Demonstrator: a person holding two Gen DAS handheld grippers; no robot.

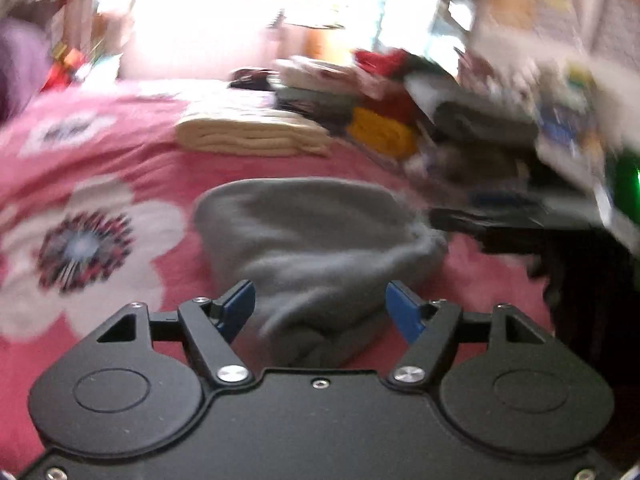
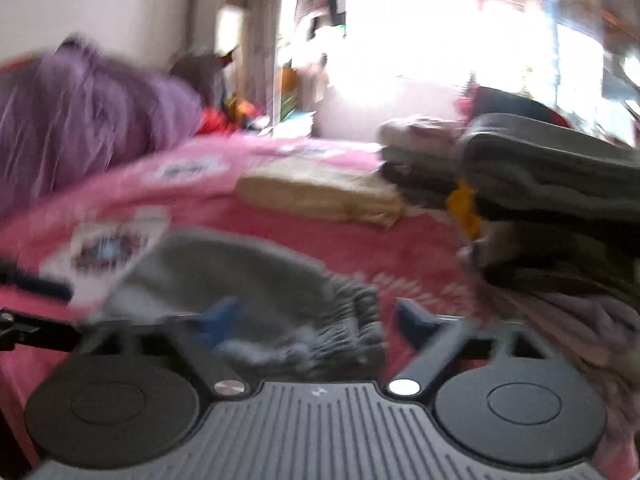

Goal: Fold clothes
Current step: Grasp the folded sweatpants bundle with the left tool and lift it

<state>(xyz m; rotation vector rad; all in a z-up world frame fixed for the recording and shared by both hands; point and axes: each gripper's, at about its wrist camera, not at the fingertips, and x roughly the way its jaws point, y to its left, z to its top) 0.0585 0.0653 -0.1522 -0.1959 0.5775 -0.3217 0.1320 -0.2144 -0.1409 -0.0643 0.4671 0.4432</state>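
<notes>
A folded grey garment lies on the pink flowered bedspread. My left gripper stands open, its blue fingertips on either side of the garment's near end, with a grey fold lying between them. In the right wrist view the same grey garment shows its ribbed cuff at the right. My right gripper is open over that cuff end, blurred by motion. The other gripper appears dark at the right of the left wrist view.
A folded cream cloth lies further back on the bed. A pile of folded and loose clothes stands at the back right, close to my right gripper in its view. A purple cushion sits at the left.
</notes>
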